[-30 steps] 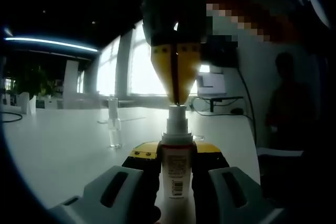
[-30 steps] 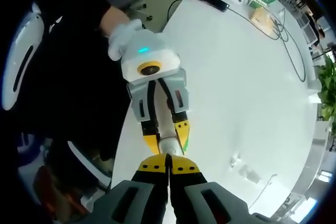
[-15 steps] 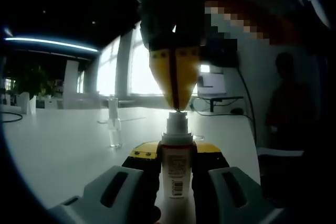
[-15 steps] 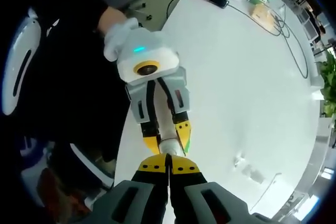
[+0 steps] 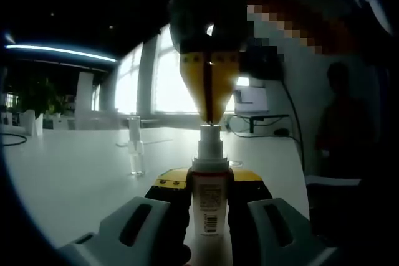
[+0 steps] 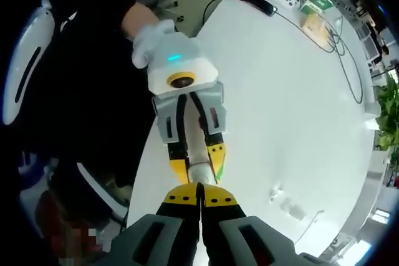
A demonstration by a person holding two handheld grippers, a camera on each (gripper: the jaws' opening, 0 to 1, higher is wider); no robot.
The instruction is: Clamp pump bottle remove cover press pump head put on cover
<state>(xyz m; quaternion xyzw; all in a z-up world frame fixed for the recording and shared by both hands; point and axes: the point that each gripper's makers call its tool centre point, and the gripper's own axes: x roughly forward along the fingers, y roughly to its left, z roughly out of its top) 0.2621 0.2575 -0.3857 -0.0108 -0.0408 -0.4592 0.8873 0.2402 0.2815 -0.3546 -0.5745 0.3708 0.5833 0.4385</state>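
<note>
A white pump bottle [image 5: 209,200] with a red label stands upright between the jaws of my left gripper [image 5: 209,182], which is shut on its body. Its uncovered pump head [image 5: 210,138] points up. My right gripper [image 5: 210,116] comes down from above, shut, with its yellow tips resting on top of the pump head. From the right gripper view, my right gripper [image 6: 199,199] sits directly over the bottle's top [image 6: 201,171], held by the left gripper [image 6: 199,165]. The clear cover [image 5: 135,152] stands on the white table [image 5: 75,172] to the left, also visible as a cover [image 6: 283,200].
A gloved hand [image 6: 149,38] holds the left gripper at the table's edge [image 6: 146,154]. Cables and small items [image 6: 312,10] lie at the table's far end, near a plant [image 6: 389,98]. A screen [image 5: 252,99] and a dark standing person [image 5: 336,129] are behind the bottle.
Half a second ago the right gripper's tips were lower, pushing the pump head down. They have since risen and the head has sprung back up. The bottle stays clamped.
</note>
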